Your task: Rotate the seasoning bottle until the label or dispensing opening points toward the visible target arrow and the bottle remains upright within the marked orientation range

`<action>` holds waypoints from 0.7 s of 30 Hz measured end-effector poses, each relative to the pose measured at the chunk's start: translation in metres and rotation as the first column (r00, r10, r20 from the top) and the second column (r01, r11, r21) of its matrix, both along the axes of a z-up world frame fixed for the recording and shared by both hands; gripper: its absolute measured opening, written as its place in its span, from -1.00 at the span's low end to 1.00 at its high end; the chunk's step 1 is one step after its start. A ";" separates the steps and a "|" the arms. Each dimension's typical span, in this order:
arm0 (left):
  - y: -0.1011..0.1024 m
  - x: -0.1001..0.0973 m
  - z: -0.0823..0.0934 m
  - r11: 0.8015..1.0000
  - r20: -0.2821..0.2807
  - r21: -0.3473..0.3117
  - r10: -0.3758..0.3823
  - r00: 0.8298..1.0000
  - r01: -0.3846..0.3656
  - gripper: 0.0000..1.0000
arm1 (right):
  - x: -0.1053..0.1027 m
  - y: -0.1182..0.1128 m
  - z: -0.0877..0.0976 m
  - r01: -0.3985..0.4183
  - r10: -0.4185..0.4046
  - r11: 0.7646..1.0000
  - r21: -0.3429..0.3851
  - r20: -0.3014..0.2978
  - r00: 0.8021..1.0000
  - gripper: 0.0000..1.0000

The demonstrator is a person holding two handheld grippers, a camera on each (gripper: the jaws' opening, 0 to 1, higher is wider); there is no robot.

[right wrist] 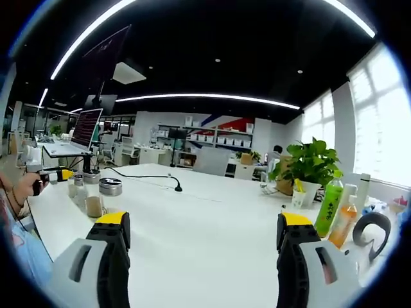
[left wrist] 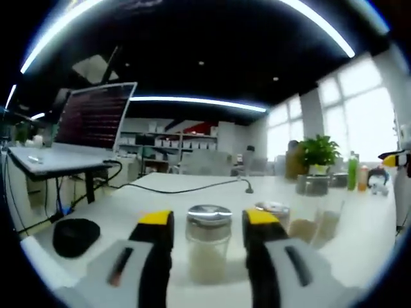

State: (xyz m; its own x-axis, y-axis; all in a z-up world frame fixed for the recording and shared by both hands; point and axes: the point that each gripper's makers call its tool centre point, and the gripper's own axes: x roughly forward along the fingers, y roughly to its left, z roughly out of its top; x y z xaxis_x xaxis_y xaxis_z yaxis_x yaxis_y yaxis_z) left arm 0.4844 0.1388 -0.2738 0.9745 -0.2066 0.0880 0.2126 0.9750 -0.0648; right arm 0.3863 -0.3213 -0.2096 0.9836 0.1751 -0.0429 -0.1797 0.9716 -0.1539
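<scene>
Bottle [left wrist: 207,240] is standing upright on the white worktop [left wrist: 192,192], sitting between the jaws of your left claw [left wrist: 208,224], which is gaping a little wider than the glass and not yet pinching it. You're wanting to close evenly on the body below the metal cap, then twist about its vertical axis without tipping; no target arrow is showing, so check it first. Your right claw [right wrist: 202,231] is hanging wide open and empty over bare worktop, well apart from the bottle.

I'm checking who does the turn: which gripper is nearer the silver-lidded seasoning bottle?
Left. The left gripper brackets the seasoning bottle; the right gripper is open over bare table, well away.
</scene>
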 end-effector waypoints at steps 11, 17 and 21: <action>0.002 0.007 0.000 1.000 0.003 0.029 -0.012 1.000 0.012 -0.36 | 0.000 0.007 0.000 -0.015 0.015 1.000 -0.002 0.001 1.000 0.96; 0.001 0.007 -0.001 0.998 0.008 0.049 -0.033 0.999 0.033 -0.37 | -0.001 0.010 0.001 -0.021 0.021 1.000 -0.007 0.004 1.000 0.96; 0.001 0.006 -0.001 0.997 0.009 0.062 -0.042 0.999 0.041 -0.38 | -0.001 0.011 0.000 -0.024 0.024 1.000 -0.004 0.001 1.000 0.96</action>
